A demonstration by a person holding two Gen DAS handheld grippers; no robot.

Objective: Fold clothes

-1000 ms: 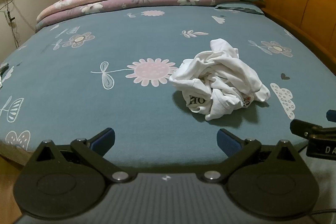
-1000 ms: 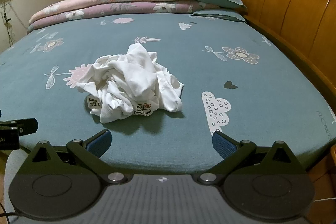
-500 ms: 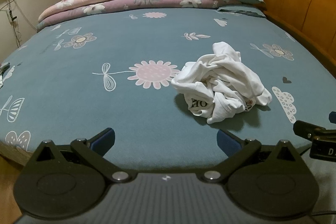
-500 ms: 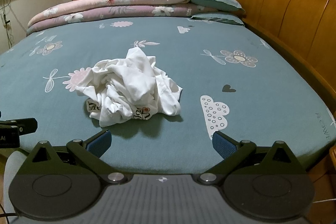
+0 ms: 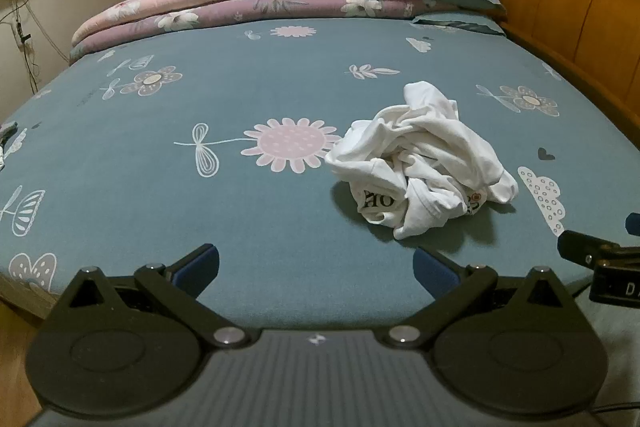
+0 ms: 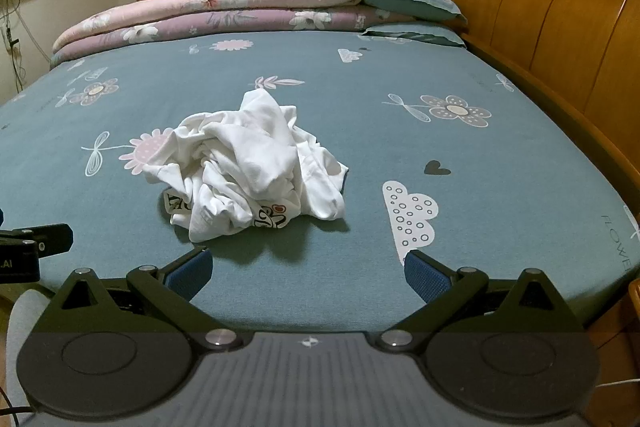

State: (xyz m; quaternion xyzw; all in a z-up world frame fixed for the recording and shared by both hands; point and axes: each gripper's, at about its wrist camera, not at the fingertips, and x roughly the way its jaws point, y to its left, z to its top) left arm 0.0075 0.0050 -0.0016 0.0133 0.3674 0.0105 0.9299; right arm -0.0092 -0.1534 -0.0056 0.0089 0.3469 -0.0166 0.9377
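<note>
Blue-green bedding printed with flowers and clouds covers the bed (image 5: 248, 227), with folded quilts (image 5: 256, 3) stacked along its far edge and a wooden headboard (image 6: 560, 19) on the right. Taking the pink printed flower (image 5: 290, 145) as the landmark and going left to right: the left hand-held gripper (image 5: 316, 267) hovers low over the near edge of the bed, nearer the camera than the flower, its blue-padded fingers spread wide and empty. Just right of the flower, touching its petals, lies the white garment (image 5: 424, 163), crumpled into a tight ball with some black lettering showing on its near side. Further right of the flower, the right hand-held gripper (image 6: 308, 269) also hangs over the near edge, fingers wide and holding nothing, with the garment straight ahead of it. The step in hand looks like the first reach, since nothing is unfolded yet. To do it well, each gripper should probably pinch a separate outer edge of the ball, not the knotted middle, then lift and draw apart so the cloth opens flat before any fold.
</note>
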